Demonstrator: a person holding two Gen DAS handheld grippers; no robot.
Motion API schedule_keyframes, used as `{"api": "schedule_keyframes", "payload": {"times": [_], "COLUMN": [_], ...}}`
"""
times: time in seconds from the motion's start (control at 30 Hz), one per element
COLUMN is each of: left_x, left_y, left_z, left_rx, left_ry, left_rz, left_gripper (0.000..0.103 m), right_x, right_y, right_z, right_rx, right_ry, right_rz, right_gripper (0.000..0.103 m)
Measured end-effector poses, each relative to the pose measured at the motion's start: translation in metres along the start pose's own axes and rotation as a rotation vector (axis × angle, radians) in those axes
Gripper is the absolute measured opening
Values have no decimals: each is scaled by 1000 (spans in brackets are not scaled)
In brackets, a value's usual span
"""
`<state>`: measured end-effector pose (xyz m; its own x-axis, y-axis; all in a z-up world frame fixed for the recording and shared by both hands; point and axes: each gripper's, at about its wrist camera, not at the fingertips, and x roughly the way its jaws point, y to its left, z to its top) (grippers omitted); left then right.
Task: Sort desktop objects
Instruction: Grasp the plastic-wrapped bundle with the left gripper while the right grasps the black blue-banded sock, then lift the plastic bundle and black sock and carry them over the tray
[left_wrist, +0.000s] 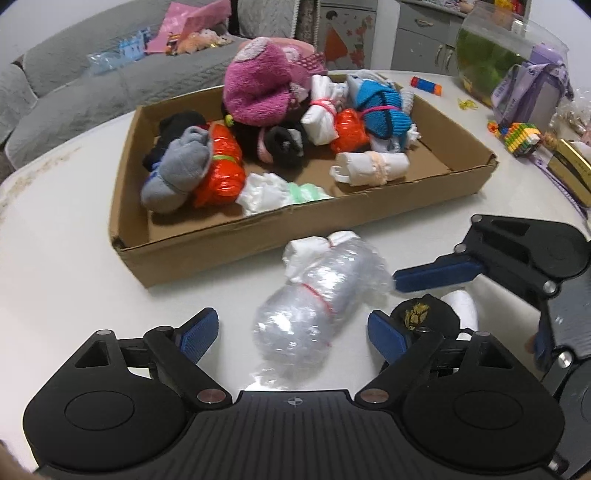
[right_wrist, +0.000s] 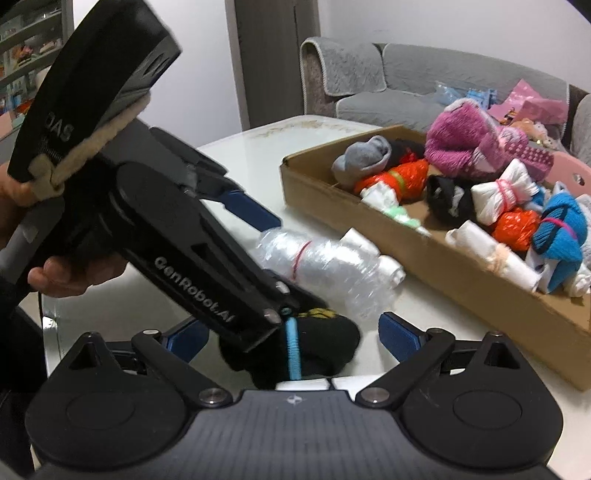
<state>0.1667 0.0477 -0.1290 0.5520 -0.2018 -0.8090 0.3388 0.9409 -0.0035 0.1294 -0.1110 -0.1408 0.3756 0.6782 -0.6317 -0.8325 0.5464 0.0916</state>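
L gripper jaws wide apart, straddling the bubble-wrap roll at frame centre, pads not touching yet. R gripper also apart, over the black sock bundle, bottom centre. Cardboard box sits behind. Tip: lower L more, centre roll btwn pads, squeeze gently; keep grippers from colliding.

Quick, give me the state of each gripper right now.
Left gripper: open, astride the clear bubble-wrap bundle, not gripping it.
Right gripper: open, black sock bundle between its fingers, not gripped.
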Motion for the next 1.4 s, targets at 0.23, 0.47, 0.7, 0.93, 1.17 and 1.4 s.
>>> {"api": "schedule_keyframes", "payload": {"times": [0.23,0.47,0.7,0.93,1.17,1.4], "left_x": [-3,3,-3,-7,-13,-25], "left_y": [-9,-18,-16,-19,-24,-26], "left_z": [-2,0,-1,-4,-8,-18], "left_rx": [40,61,55,74,83,80], "left_ry": [-28,-33,-33,-33,-46,-58], "left_rz": [-16,-32,-34,-18,-18,-21], "left_gripper": [82,78,48,47,46,46], "right_x": [-15,-21,-26,-35,-43,-47], "right_y": [-2,-5,-9,-15,-26,-29], "right_z": [-13,-14,-16,-18,-16,-15], "right_rx": [1,7,6,24,61,55], "right_ry": [5,-4,7,-5,-28,-30], "right_rz": [19,17,5,0,0,8], "right_gripper": [92,67,67,67,67,67]}}
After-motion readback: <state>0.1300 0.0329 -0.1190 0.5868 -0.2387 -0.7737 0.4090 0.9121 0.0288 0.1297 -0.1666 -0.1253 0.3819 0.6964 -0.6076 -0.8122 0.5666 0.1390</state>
